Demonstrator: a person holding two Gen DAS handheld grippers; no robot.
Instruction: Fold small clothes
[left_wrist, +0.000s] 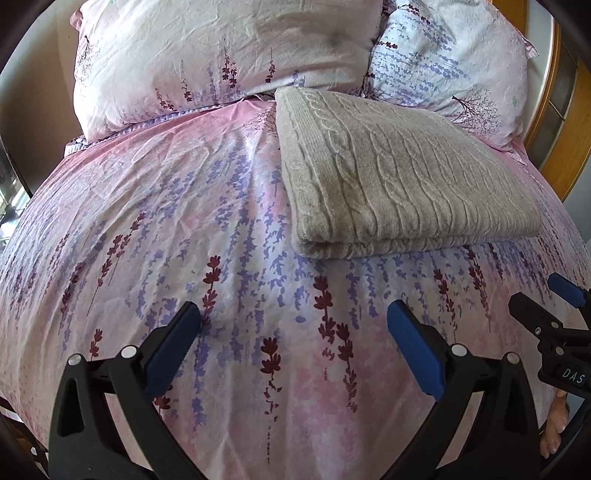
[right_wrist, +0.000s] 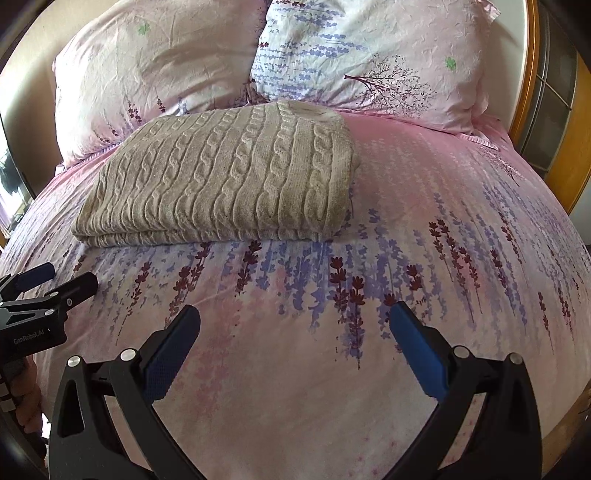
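A beige cable-knit sweater (left_wrist: 402, 177) lies folded into a thick rectangle on the bed, near the pillows; it also shows in the right wrist view (right_wrist: 221, 177). My left gripper (left_wrist: 293, 314) is open and empty, above the bedspread, short of the sweater's near left corner. My right gripper (right_wrist: 295, 317) is open and empty, short of the sweater's near right corner. The right gripper shows at the right edge of the left wrist view (left_wrist: 546, 299). The left gripper shows at the left edge of the right wrist view (right_wrist: 55, 280).
The bed is covered by a pink bedspread (left_wrist: 184, 229) with purple and maroon flowers, also in the right wrist view (right_wrist: 443, 221). Two matching pillows (left_wrist: 207, 51) (right_wrist: 369, 51) stand behind the sweater. A wooden headboard frame (right_wrist: 554, 129) runs along the right.
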